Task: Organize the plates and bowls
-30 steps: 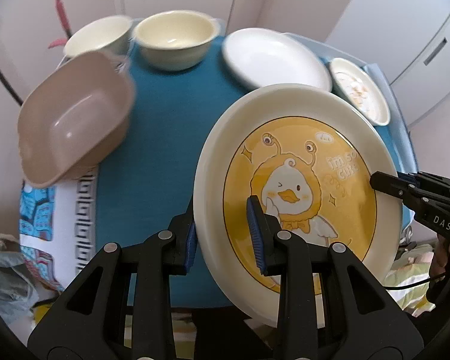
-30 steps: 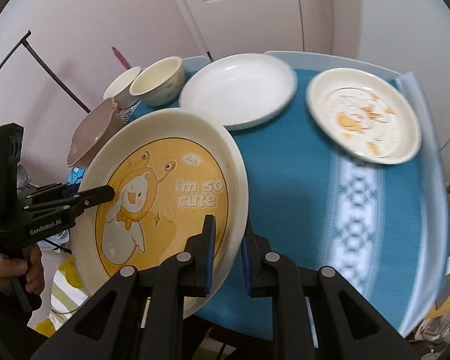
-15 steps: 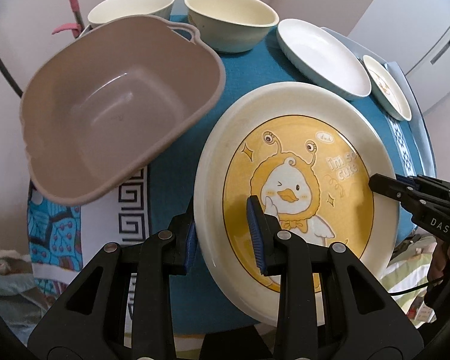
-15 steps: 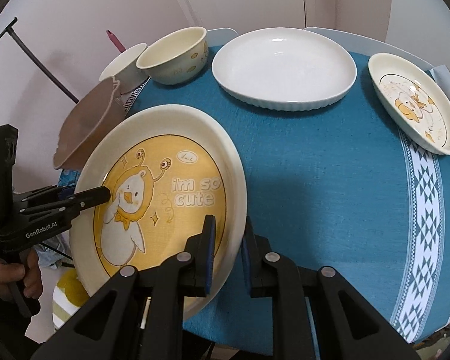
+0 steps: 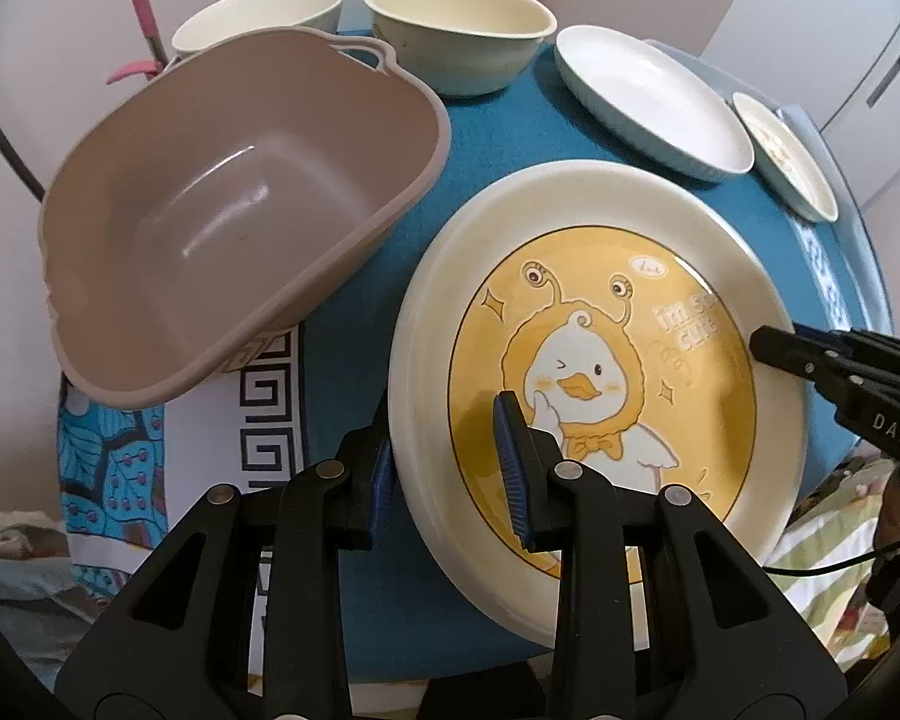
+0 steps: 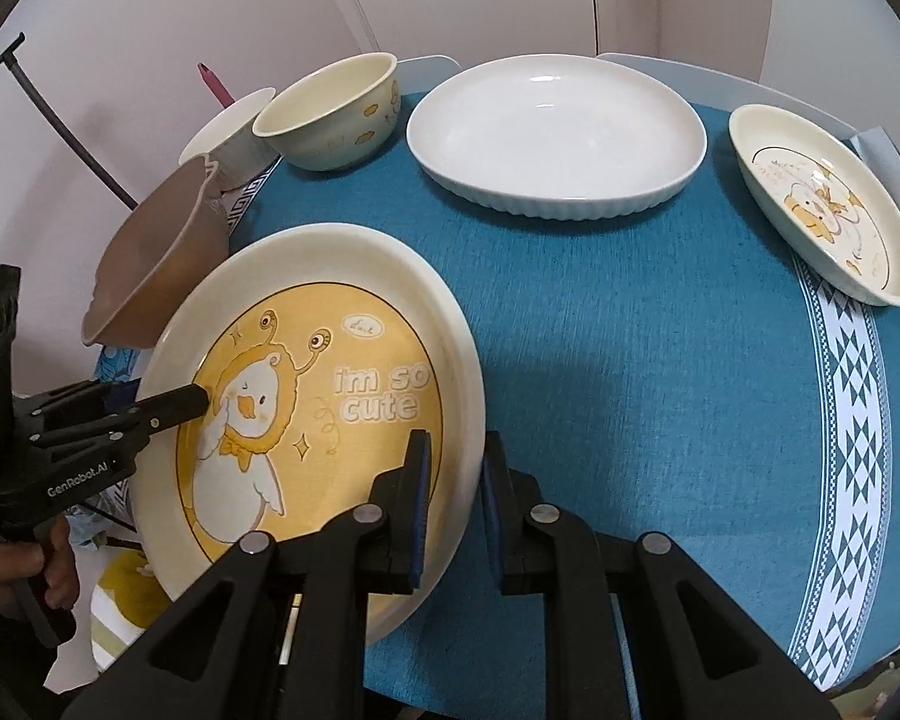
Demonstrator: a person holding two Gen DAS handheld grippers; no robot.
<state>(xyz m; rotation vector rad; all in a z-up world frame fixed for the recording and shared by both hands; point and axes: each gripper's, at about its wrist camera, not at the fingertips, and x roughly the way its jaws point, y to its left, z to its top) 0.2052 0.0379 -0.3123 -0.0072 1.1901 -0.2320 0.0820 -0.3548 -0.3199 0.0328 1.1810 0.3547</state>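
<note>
The duck plate (image 5: 600, 324) is held above the near edge of the blue tablecloth (image 6: 660, 360), tilted, with a gripper on each side. The left gripper (image 5: 447, 477) is clamped on the plate's rim, one blue pad under the lip and the other on the yellow face; the right gripper (image 6: 453, 501) is clamped on the opposite rim the same way.

Judged from the layout, the step in hand is carrying the plate to its resting place, probably the brown basin (image 5: 234, 210) just left of the plate. To do it well, both grippers should travel together at matching speed, so the rim is neither twisted nor pried out of the pads (glazed ware is likely slippery), and the plate should be lowered flat before either grip lets go.

The plate is round, glossy and cream-rimmed, with a raised lip. The basin looks like smooth matte plastic with rounded corners and handle cut-outs. Beyond the plate stand two cream bowls (image 5: 459, 30), a white ribbed dish (image 6: 558, 138) and, far right of the plate, a small duck dish (image 6: 828, 204). The cloth is woven and coarse.
</note>
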